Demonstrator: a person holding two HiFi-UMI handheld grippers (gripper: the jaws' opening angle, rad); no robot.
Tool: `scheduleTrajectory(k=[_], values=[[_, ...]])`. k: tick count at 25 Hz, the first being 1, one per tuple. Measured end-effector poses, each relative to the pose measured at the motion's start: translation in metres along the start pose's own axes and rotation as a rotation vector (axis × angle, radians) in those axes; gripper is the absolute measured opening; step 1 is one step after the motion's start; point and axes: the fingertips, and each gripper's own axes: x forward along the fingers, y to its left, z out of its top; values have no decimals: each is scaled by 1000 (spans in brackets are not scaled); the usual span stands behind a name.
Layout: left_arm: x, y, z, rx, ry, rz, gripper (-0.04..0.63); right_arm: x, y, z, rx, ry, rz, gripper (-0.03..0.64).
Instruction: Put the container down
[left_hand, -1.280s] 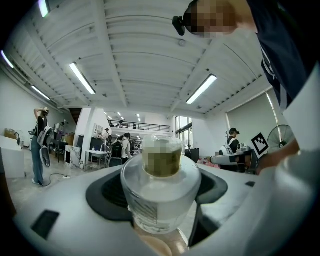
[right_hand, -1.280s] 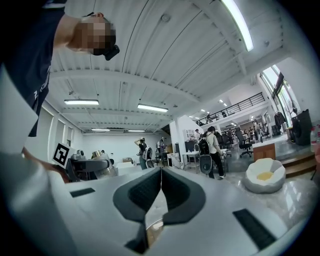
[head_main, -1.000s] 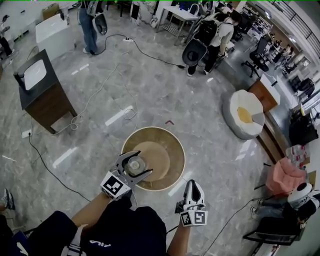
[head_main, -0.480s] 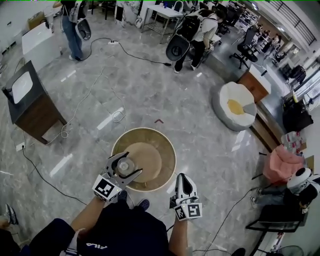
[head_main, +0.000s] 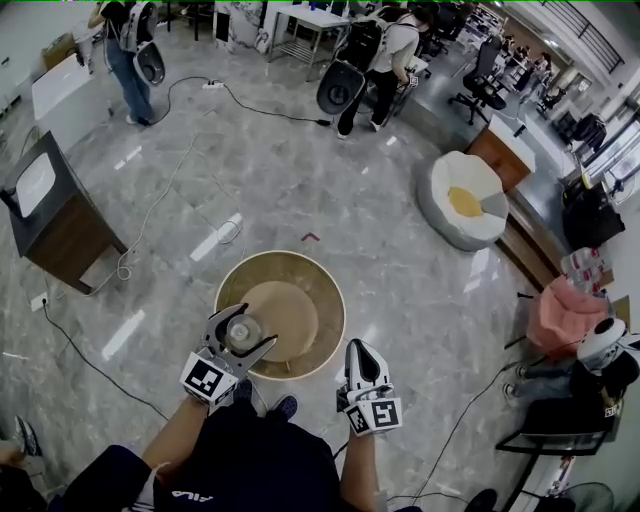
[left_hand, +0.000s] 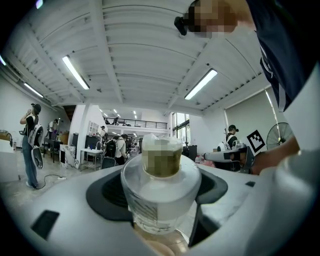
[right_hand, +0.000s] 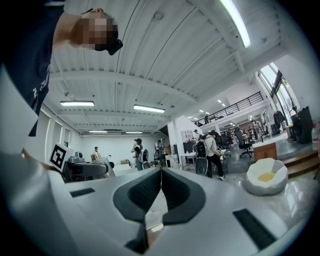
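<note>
Left gripper (head_main: 243, 327) is clamped on the small clear plastic container with a pale lid (left_hand: 160, 192), holding it upright over the near-left part of the round wooden worktop (head_main: 325, 278). Right gripper (head_main: 357, 350) is pinched together on nothing, just off the worktop's near rim.

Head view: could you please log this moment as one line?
left tongs: shut on container | right tongs: shut, empty | container: over round table, not yet released

Grey marble floor (head_main: 330, 170), dark wooden cabinet (head_main: 66, 242)
</note>
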Motion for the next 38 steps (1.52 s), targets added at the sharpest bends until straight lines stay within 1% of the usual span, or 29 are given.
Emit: scheduleTrajectory(k=[7,9,11,17,22,28,33,38], values=[[15,5,-19,-11,24,16,357,2,-4,-10,1,26,22,29],[25,9,-25,-10,27,15,357,5,-6,-16,-28,54,22,29],[36,11,-37,-10,48,9,357,7,-9,-24,-50,82,25,29],[55,25,-77,-26,92,13,357,8,-9,-57,-22,123,27,29],[72,39,-118,-23,128,20,357,10,-10,-100,-12,170,32,29],[95,55,-180,-29,171,13,357,14,-17,-155,5,222,34,29],[114,60,-257,-51,217,1,357,15,-23,-216,11,261,54,29],[138,72,-325,-68,235,-4,357,26,-32,-271,31,276,72,29]])
